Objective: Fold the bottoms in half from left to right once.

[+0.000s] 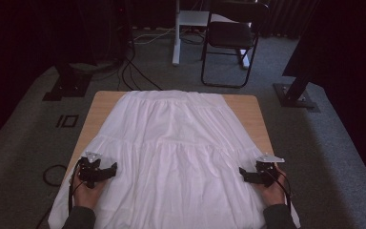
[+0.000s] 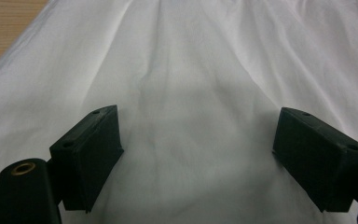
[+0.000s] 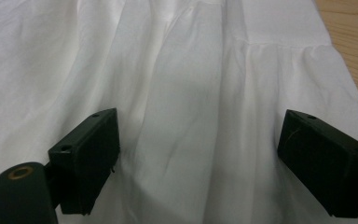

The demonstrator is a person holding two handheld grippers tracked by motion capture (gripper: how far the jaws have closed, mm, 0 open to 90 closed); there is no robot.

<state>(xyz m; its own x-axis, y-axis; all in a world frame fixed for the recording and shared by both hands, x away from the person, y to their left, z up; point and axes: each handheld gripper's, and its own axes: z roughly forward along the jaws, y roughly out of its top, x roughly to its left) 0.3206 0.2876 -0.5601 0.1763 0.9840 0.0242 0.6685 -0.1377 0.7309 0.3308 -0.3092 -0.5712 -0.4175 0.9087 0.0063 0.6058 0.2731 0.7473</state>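
A white tiered skirt (image 1: 171, 152) lies spread flat over the wooden bench (image 1: 102, 102), hem hanging off at 6 o'clock; no fold looks begun. The left claw (image 1: 108, 171) at 8 o'clock and right claw (image 1: 244, 174) at 4 o'clock are both spread, pinching nothing. Grey carpet (image 1: 333, 157) surrounds the bench; probably a folding chair (image 1: 231, 36) stands at 12 o'clock.

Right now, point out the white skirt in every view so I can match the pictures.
High view: white skirt spread over the wooden table, wide hem nearest the person.
Left gripper view: it lies under and beyond the open jaws.
Right gripper view: same, beyond the open jaws.
Shared landmark: the skirt's gathered tier seam.
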